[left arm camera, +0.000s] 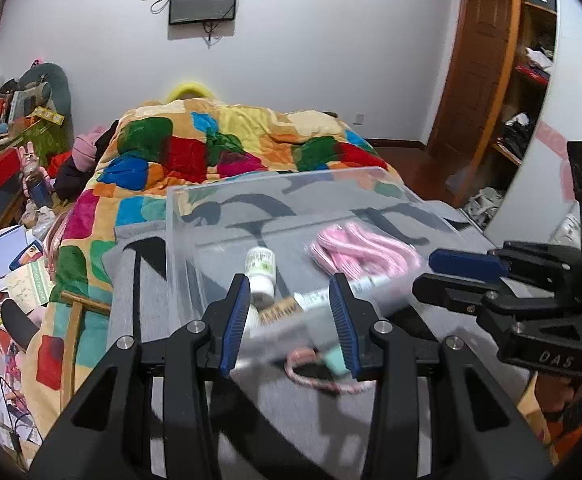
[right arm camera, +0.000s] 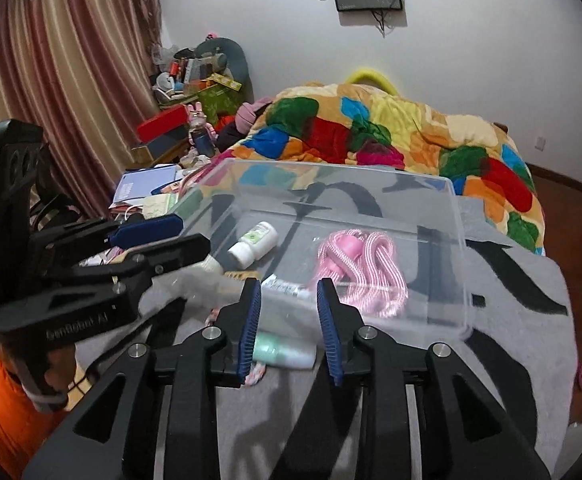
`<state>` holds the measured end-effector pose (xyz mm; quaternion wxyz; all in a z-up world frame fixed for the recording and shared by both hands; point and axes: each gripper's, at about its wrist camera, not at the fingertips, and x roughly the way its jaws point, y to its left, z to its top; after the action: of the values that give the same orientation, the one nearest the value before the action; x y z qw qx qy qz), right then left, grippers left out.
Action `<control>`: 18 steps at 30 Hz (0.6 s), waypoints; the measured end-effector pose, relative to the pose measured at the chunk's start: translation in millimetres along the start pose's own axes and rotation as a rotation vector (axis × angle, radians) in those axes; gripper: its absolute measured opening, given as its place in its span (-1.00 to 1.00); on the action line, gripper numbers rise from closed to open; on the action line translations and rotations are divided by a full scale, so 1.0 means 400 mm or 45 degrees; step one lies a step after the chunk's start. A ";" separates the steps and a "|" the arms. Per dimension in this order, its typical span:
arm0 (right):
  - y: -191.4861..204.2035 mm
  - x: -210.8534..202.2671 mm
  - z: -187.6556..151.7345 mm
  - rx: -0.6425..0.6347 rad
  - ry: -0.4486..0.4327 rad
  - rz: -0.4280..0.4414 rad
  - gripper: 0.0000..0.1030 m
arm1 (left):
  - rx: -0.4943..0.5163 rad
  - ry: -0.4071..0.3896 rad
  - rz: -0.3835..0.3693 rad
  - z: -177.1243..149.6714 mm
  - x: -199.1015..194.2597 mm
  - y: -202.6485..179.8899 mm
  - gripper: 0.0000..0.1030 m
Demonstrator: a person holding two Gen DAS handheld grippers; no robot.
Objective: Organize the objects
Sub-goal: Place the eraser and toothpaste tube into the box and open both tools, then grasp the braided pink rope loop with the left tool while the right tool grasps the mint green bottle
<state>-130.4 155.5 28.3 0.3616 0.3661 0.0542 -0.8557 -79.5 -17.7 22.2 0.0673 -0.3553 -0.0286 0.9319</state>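
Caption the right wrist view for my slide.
Open right tool over a clear plastic bin holding pink cord and small bottle.

Clear bin on the bed's foot-end cloth, bottle in the bin's left part, coiled rope in its right part, tube between them by the near wall, another bottle on the cloth just before the bin, quilt behind the bin.

The quilt is a patchwork of red, green, blue, orange and yellow — loud against the white wall. Under the clear plastic box lies a grey blanket with black brush-like marks. Inside the box: a pink-and-white striped cord and a white bottle (green on its label). Curtains run in dusty pink and cream stripes — gripper pads are blue on black.
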 end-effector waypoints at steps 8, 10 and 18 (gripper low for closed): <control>0.013 0.007 -0.070 -0.052 0.068 -0.033 -0.08 | 0.097 0.140 0.004 -0.105 0.037 -0.029 -0.21; 0.007 0.021 -0.085 -0.041 0.100 -0.025 -0.07 | 0.064 0.200 0.013 -0.116 0.072 -0.016 -0.21; -0.008 0.060 -0.101 -0.012 0.144 -0.020 0.16 | -0.024 0.277 -0.009 -0.123 0.137 0.009 -0.24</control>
<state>-120.1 158.2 -17.6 0.3530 0.4117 0.0813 -0.8362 -87.6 -12.9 -50.8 0.0700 -0.4550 -0.0313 0.8872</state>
